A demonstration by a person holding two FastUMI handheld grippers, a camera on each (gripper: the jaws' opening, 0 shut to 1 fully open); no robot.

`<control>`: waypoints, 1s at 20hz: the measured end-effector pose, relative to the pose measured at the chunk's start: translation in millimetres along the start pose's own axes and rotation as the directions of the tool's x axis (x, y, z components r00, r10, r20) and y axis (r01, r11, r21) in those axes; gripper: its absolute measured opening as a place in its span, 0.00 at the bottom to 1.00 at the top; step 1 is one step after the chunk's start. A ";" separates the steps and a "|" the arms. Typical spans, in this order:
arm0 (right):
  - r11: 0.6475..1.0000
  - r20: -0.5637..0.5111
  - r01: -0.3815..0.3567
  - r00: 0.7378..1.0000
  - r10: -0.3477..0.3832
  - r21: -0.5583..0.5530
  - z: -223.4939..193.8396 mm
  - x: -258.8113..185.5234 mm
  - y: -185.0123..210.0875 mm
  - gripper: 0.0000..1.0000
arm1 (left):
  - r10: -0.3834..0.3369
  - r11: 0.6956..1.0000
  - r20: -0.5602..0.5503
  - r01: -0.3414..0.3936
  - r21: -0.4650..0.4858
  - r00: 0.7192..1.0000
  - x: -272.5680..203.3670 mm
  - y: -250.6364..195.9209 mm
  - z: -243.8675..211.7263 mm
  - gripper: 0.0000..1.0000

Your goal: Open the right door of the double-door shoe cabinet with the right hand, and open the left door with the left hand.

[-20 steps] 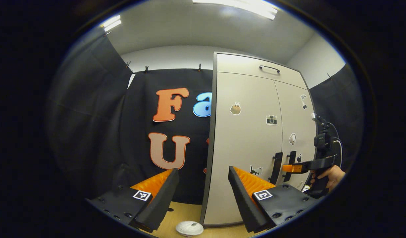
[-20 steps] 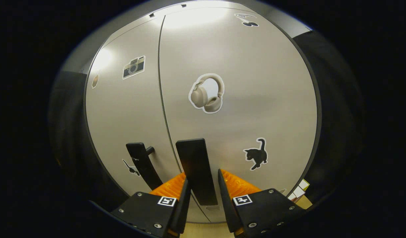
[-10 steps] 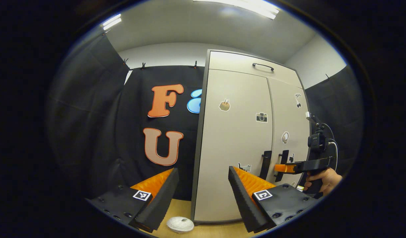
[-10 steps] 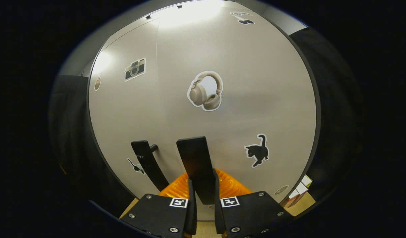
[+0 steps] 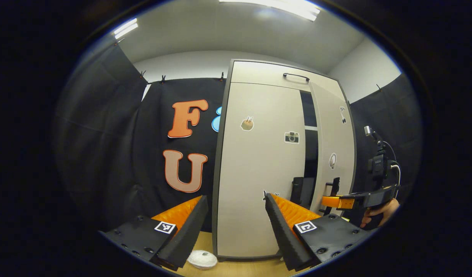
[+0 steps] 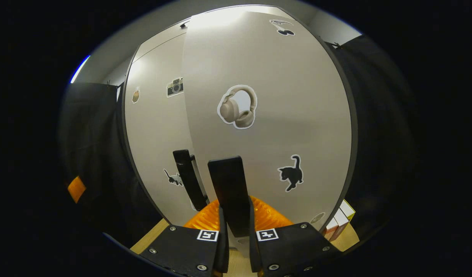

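My right gripper [image 6: 236, 246] pinches the right door's handle [image 6: 229, 188]; that door [image 6: 274, 115] stands ajar. My left gripper [image 5: 236, 215] is spread wide, near the left door [image 5: 259, 161].

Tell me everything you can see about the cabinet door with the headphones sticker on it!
The right beige cabinet door looks smooth, flat and matte. It carries a headphones sticker, a black cat sticker and a small dark sticker near its top. Its long black bar handle is clamped between the right gripper's fingers. The door stands slightly ajar, with a dark gap between it and the left door.
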State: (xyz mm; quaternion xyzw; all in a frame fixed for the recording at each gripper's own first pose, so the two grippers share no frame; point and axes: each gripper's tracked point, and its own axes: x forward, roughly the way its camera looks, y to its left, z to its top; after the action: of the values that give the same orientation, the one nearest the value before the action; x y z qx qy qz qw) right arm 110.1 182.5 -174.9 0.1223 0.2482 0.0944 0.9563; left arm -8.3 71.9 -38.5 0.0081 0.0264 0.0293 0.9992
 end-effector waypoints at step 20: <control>0.999 0.045 -0.022 0.999 0.021 0.032 0.3 -53.5 -30.4 0.21 | -0.189 0.982 -0.018 0.189 -0.014 0.982 33.7 -124.3 -8.8 0.96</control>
State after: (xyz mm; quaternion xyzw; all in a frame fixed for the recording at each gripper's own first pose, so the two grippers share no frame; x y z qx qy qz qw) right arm 67.9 140.6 -159.1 0.1427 0.2268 0.0979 0.9584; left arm 32.1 -50.1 -51.2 -0.0007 0.0365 -0.0653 0.9972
